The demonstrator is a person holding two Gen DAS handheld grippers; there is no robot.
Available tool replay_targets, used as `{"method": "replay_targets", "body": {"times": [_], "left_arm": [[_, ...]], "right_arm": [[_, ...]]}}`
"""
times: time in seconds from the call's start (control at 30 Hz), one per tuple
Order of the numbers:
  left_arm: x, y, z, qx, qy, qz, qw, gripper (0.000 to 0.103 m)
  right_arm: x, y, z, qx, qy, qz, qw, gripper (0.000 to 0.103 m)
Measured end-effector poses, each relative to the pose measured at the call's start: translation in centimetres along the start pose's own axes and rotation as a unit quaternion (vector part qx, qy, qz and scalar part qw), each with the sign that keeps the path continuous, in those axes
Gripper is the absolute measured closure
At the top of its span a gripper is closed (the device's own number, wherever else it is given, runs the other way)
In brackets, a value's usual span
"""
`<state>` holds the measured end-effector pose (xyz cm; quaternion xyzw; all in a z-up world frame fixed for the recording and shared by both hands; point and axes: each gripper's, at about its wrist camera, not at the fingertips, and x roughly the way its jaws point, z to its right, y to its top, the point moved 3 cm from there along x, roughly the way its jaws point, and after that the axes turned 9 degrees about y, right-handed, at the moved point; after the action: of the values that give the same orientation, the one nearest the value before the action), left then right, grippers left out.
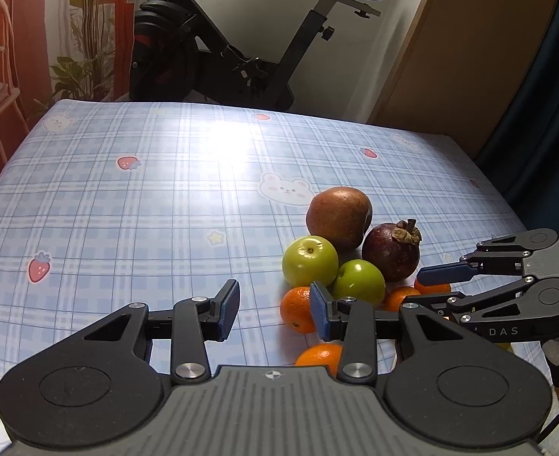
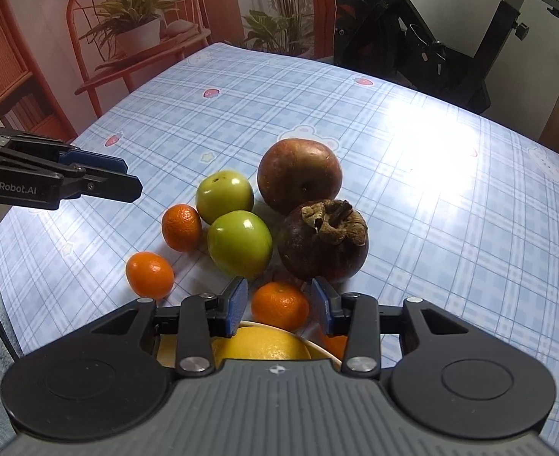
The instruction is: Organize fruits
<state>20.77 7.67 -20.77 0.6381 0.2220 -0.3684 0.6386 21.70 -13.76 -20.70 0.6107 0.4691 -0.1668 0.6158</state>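
Observation:
A pile of fruit lies on the checked tablecloth (image 1: 127, 209): a red-brown apple (image 2: 298, 174), a dark mangosteen (image 2: 323, 243), two green apples (image 2: 224, 195) (image 2: 239, 243) and several tangerines. My right gripper (image 2: 279, 298) points down at one tangerine (image 2: 279, 309), which sits at its fingertips between the blue pads. A sliver of gap shows on each side, so the pads do not press on it. My left gripper (image 1: 275, 311) hangs open and holds nothing. It is just left of the pile, and another tangerine (image 1: 296, 309) lies behind its right pad.
A white bowl (image 2: 319, 347) holding a large yellow citrus (image 2: 264, 345) sits under my right gripper, mostly hidden. A further tangerine (image 2: 149, 274) lies apart at the near left. A black exercise bike (image 1: 222, 49) stands beyond the table's far edge.

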Motion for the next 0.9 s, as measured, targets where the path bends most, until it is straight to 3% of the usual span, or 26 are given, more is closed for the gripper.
{"method": "replay_targets", "body": {"times": [0.3, 0.9], "left_arm": [[1.3, -0.7, 0.3, 0.002, -0.022, -0.008, 0.9997, 0.061], [3.8, -0.9, 1.6, -0.008, -0.049, -0.035, 0.9982, 0.06]], "right_arm": [[1.3, 0.2, 0.2, 0.016, 0.002, -0.031, 0.999, 0.061], [0.8, -0.4, 0.4, 0.039, 0.009, -0.003, 0.999, 0.065]]}}
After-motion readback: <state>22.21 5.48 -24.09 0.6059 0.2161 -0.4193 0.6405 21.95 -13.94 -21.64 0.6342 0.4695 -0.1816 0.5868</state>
